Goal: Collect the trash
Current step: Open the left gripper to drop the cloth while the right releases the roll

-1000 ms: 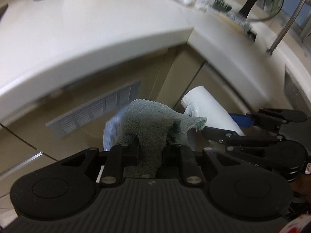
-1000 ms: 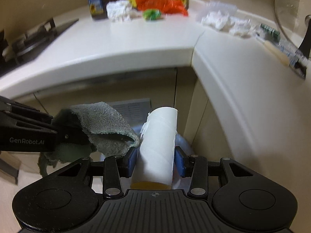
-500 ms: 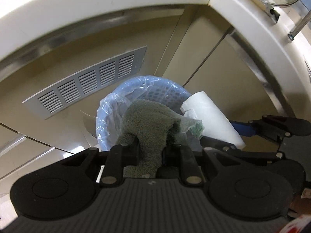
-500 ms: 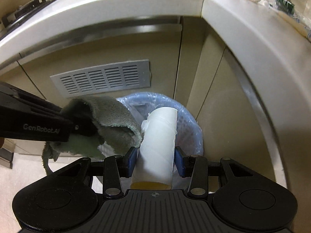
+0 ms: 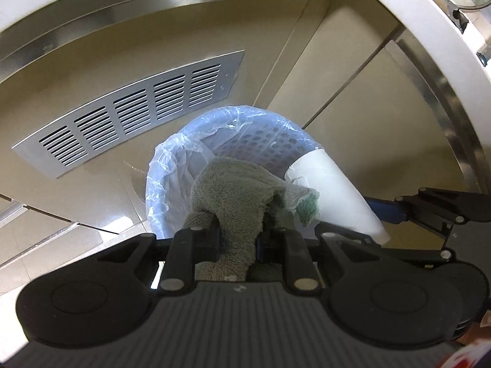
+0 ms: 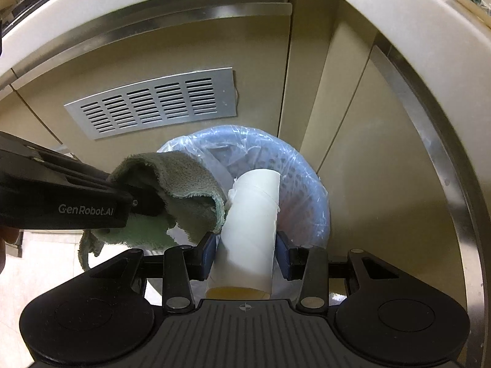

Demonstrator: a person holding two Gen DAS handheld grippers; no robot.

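Rag [image 5: 236,190] hides left claw [image 5: 237,240] tips, bin [image 5: 172,165] floor

Only readable text: "GenRobot.AI", white lettering on black side of left gripper [image 6: 144,202], seen in right wrist view, left of right gripper [image 6: 245,251]. Green packet on counter at top right carries print, too small to read.

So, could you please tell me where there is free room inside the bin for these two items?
The lined blue perforated bin looks bare along its far wall. Its near side is crowded: the grey-green towel and white paper roll hang there, touching.
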